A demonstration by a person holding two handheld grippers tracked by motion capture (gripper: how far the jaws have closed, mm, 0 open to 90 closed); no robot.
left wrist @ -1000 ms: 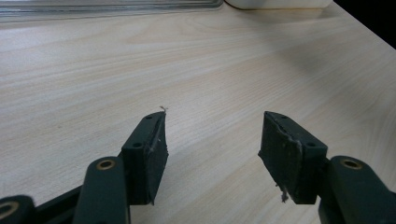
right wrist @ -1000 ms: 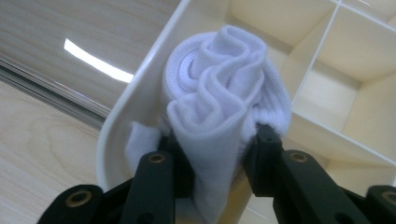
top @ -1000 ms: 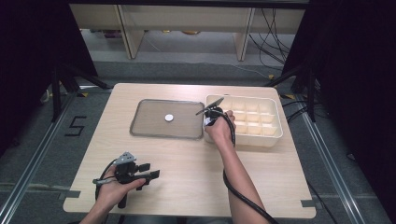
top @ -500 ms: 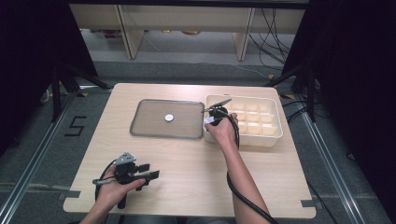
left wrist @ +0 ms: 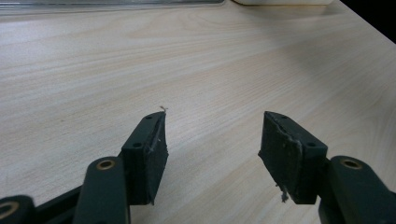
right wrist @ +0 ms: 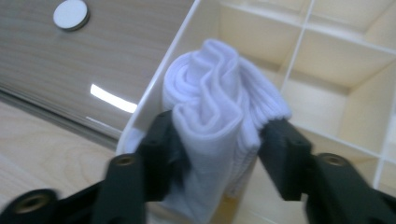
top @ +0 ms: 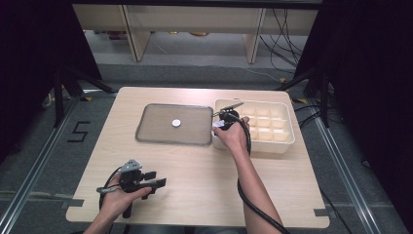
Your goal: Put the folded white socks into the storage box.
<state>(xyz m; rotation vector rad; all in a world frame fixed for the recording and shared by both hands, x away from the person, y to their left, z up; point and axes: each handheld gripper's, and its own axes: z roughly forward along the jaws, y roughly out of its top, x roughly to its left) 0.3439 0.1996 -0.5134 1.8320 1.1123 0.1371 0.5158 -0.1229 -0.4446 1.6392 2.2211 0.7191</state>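
A white rolled sock [right wrist: 219,107] stands in the near-left corner compartment of the cream divided box [top: 287,141]. My right gripper [right wrist: 219,140] straddles the sock, its jaws wide on either side after just opening; the cloth bulges loosely between them. In the high view the right gripper [top: 225,117] points down into the box's left end. My left gripper [top: 158,183] lies low over the table's front left, open, with bare wood between its jaws [left wrist: 212,135].
A grey tray [top: 146,136] lies left of the box with a small white disc [top: 176,123] on it. That disc [right wrist: 70,14] also shows in the right gripper view. A black cable trails from the right gripper along the forearm.
The right hand has shifted a little to the right and lowered into the box's left end, and its jaws have spread. The left hand has stayed put.
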